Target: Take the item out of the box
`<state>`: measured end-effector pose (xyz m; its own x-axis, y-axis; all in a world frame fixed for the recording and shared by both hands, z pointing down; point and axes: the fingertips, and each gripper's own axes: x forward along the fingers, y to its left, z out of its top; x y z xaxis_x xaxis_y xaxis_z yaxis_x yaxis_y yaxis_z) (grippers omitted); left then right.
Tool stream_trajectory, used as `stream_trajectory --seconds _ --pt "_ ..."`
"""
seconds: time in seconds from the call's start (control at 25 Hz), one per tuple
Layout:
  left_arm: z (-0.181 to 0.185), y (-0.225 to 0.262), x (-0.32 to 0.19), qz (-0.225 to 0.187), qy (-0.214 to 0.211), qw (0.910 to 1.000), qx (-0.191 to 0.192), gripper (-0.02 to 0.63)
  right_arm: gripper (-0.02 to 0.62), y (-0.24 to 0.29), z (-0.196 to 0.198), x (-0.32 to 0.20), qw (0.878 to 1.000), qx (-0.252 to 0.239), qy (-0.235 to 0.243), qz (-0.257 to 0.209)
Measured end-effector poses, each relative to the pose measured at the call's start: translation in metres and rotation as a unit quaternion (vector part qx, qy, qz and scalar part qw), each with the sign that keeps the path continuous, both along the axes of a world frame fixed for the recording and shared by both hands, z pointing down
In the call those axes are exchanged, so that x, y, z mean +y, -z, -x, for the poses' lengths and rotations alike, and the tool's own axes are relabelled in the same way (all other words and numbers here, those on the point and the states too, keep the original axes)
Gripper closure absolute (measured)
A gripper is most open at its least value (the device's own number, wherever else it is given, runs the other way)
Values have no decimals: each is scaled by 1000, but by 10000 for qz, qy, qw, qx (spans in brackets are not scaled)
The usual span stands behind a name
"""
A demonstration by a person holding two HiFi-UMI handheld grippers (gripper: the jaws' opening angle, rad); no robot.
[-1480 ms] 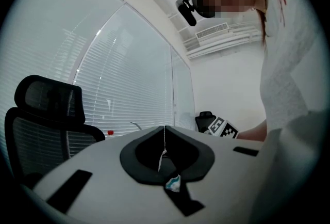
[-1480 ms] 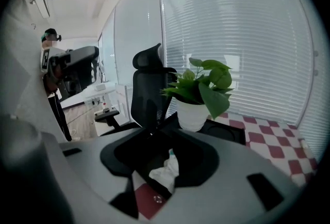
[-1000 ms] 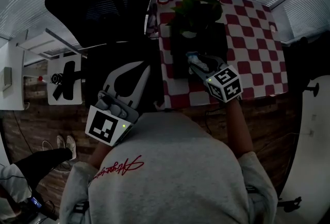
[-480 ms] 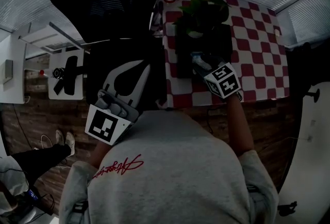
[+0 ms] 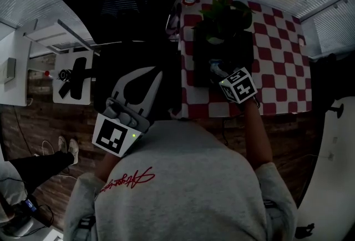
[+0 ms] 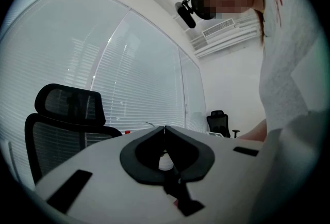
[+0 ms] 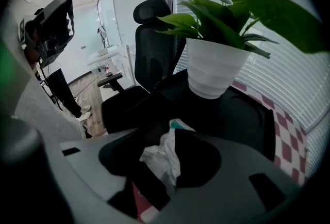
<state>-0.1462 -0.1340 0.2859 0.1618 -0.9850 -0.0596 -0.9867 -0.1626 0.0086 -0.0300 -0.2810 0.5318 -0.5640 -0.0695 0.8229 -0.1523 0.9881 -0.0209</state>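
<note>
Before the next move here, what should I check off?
1. Item between right gripper jaws: ok, white crumpled item sits there while the jaws are opening.
2. Pads pressing it: ok, it looks pinched.
3. Item clear of black box: cannot tell.
4. Potted plant apart from the jaws: ok.
5. Left gripper shut, empty, off the table: ok.

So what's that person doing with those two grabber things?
A person stands at a checked table with a grabber in each hand. The right gripper is over the black box, close to a potted plant. A crumpled white packet looks pinched between its jaws, which are opening. The left gripper is shut and empty, held off to the side by the office chair. I can't tell whether the packet is clear of the box.
</note>
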Motion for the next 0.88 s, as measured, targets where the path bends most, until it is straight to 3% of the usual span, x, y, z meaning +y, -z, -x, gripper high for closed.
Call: stream_trajectory --seconds 0.4,0.88 --pt "4 1 3 -25 76 10000 11 589 408 -26 -8 0 9983 543 -29 217" --pt "0 -1 -1 12 37 10000 7 589 413 -37 -9 -2 9979 614 -95 195"
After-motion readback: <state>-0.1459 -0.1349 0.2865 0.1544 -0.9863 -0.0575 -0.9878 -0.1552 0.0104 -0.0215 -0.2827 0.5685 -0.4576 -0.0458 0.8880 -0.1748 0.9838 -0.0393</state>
